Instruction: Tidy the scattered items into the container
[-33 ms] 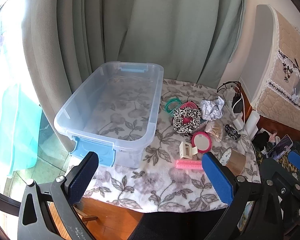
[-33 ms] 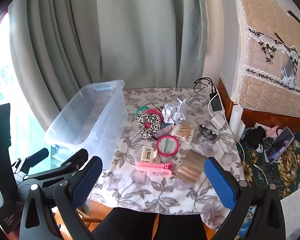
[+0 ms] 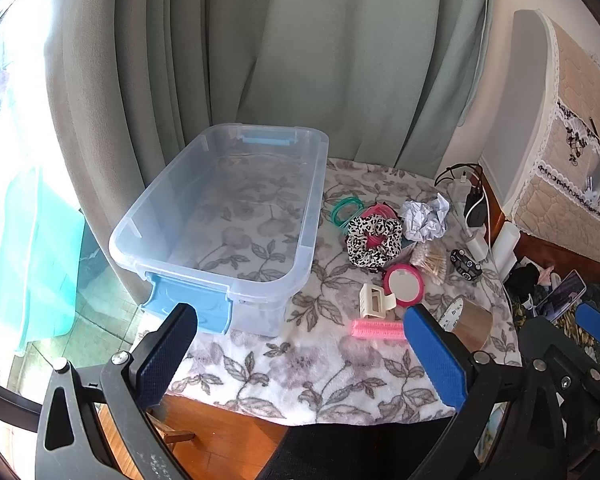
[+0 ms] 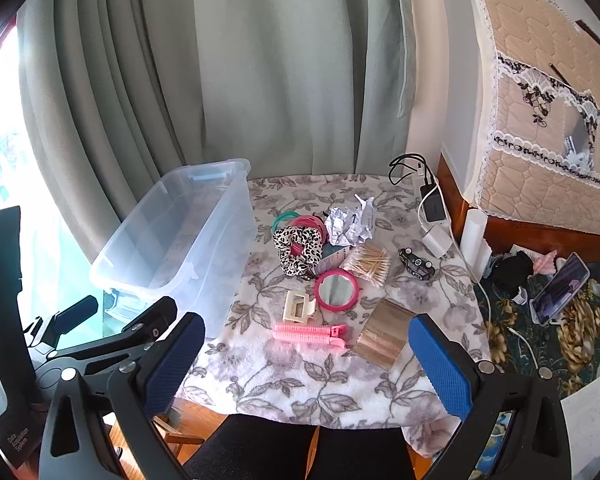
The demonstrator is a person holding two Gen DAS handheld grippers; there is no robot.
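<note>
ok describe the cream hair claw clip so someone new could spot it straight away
Start at the clear plastic bin on the floral cloth; the loose items lie to its right. Near the front of that cluster, the cream claw clip sits just left of the round pink mirror and behind the long pink roller clip. It is the only pale, toothed, boxy piece there.

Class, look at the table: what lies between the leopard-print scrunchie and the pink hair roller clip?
In the right wrist view, a round pink mirror and a cream claw clip lie between the leopard-print scrunchie and the pink hair roller clip.
</note>
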